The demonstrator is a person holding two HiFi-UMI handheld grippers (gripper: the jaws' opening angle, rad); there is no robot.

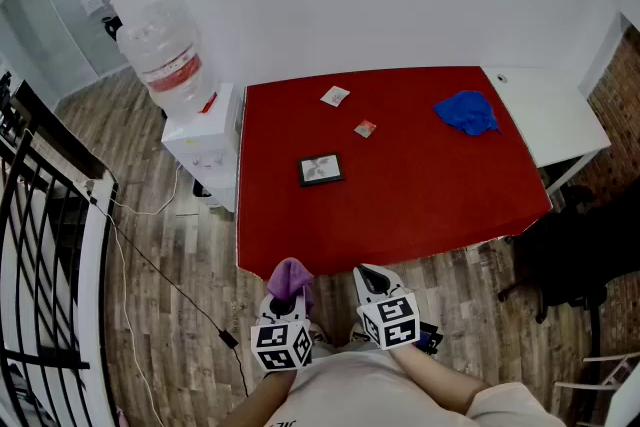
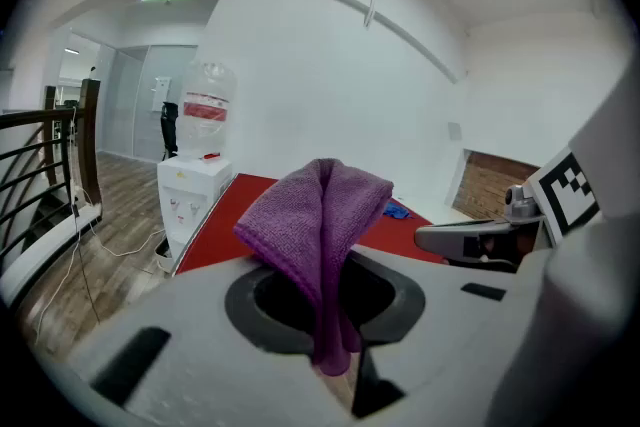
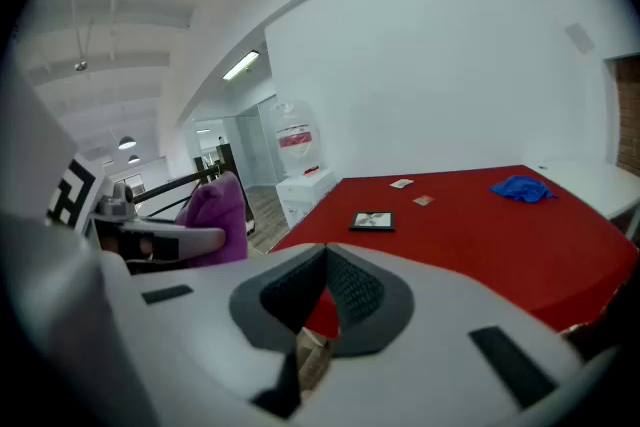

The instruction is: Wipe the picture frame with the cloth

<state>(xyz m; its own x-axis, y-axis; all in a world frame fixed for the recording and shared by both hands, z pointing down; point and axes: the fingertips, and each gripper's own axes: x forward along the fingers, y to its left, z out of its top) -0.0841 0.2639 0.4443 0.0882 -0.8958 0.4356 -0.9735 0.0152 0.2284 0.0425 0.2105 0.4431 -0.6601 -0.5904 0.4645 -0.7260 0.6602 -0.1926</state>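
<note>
Two tools wait short of the table's near edge; wiping not started.
My left tool [image 1: 289,295] is clenched on the purple cloth [image 1: 291,275], ready to wipe; right tool [image 1: 371,281] is closed, empty. Picture frame [image 1: 321,169] lies flat on the red table [image 1: 420,200], well apart. Blue rag [image 1: 467,112] sits at the far corner, water dispenser [image 1: 200,140] beside the table, on a wood floor.

White shirt [image 1: 372,387], black-and-white marker cubes [image 1: 283,345]

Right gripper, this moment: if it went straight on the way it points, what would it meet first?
The right gripper would probably meet the red table near its front edge, short of the picture frame; depth is unclear.
</note>
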